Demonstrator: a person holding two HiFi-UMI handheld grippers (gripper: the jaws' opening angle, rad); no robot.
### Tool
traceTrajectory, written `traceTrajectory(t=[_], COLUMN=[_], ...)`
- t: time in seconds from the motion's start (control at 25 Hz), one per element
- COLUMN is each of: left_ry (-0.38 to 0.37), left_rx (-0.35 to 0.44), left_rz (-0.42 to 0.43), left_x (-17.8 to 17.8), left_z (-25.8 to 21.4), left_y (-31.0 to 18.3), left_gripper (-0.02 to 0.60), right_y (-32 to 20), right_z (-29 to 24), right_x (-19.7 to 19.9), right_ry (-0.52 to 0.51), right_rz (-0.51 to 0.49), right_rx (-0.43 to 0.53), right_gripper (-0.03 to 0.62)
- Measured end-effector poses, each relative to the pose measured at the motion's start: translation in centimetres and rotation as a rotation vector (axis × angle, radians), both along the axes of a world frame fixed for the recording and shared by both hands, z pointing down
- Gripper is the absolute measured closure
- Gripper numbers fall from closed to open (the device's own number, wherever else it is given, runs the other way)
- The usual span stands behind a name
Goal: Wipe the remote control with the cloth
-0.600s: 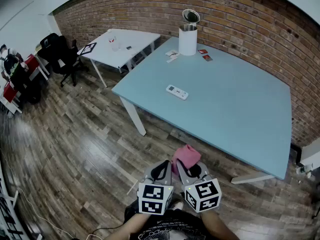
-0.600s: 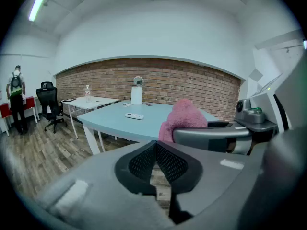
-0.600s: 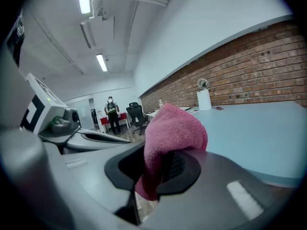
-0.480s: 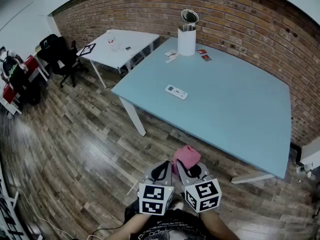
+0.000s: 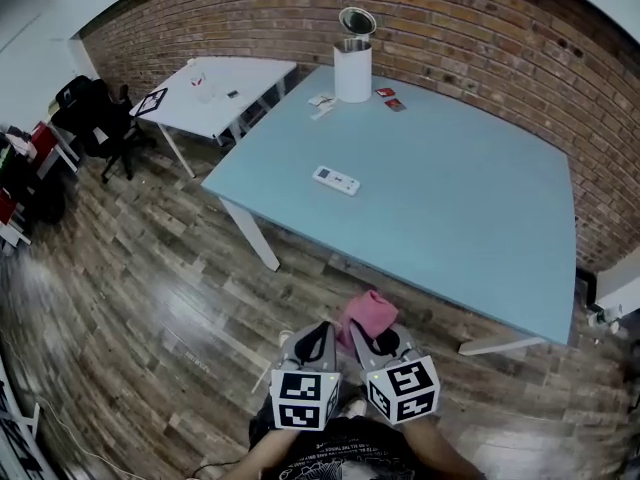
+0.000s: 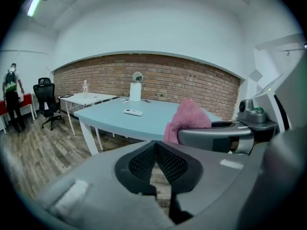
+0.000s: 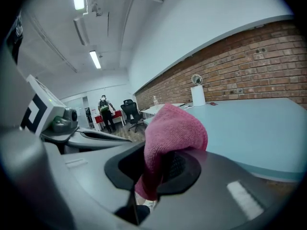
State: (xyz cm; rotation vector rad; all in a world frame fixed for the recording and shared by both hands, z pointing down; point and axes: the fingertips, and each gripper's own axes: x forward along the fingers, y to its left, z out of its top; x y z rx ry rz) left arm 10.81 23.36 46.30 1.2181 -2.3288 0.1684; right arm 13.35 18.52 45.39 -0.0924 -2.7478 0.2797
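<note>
A white remote control (image 5: pixel 335 180) lies on the light-blue table (image 5: pixel 470 218), well ahead of both grippers; it shows small in the left gripper view too (image 6: pixel 133 112). My right gripper (image 5: pixel 372 343) is shut on a pink cloth (image 5: pixel 365 313), whose folds bulge up between its jaws (image 7: pixel 170 138). The left gripper (image 5: pixel 318 343) is beside it, shut with nothing between its jaws (image 6: pixel 154 150). Both grippers hang over the wooden floor, short of the table's near edge.
A white bin with its lid up (image 5: pixel 352 63) and small cards (image 5: pixel 388 100) sit at the table's far side by the brick wall. A white desk (image 5: pixel 215 98) and office chair (image 5: pixel 95 113) stand at the left. A person (image 6: pixel 12 97) stands far left.
The view has shifted: the table and remote now sit lower-left in the head view and the floor at left is blurred. Both grippers keep their pose, the cloth still held.
</note>
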Motion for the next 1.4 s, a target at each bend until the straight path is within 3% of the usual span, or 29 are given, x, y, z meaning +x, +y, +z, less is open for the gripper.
traceTrajectory(t=[0.48,0.88,1.12,1.4], left_ry=[0.019,0.036,-0.001,-0.097], left_rx=[0.019,0.0,-0.012,-0.046], left_rz=[0.056,0.21,0.346,0.635], left_x=[-9.4,-18.1,-23.1,-26.4], left_z=[1.2,1.4,1.3,1.8], left_y=[-3.3,-6.6,-7.7,-9.7], left_gripper=[0.58,0.58,0.58,0.577], right_y=[-2.8,-5.3,-5.5,-6.2], right_z=[1.6,1.7,1.8,1.7], right_x=[-7.9,-15.8,-20.1,-23.0], right_ry=[0.052,0.113,0.142,0.177], right_rz=[0.059,0.184,0.242,0.303], right_rx=[0.021,0.021,0.029,0.05], right_gripper=[0.53,0.53,0.53,0.53])
